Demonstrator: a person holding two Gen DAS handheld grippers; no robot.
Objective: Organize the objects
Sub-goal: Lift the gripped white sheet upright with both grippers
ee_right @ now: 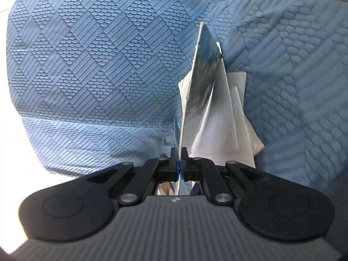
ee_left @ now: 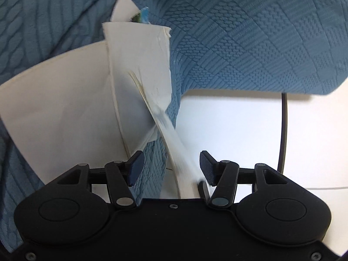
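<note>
glossy booklet (ee_right: pixel 202 82) in shut right claw (ee_right: pixel 179 152)

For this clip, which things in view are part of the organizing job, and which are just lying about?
Part of the job:
- booklet, picture cover, clamped in the right claw
- loose white sheets, some passing between the open left claw fingers, ungripped

Just lying about:
- blue quilted cover
- white surface
- black cable

Blue quilted cover (ee_right: pixel 87 65) with diamond patterns; white papers (ee_left: pixel 65 108); blue-grey glossy booklet (ee_right: pixel 202 82).
</note>
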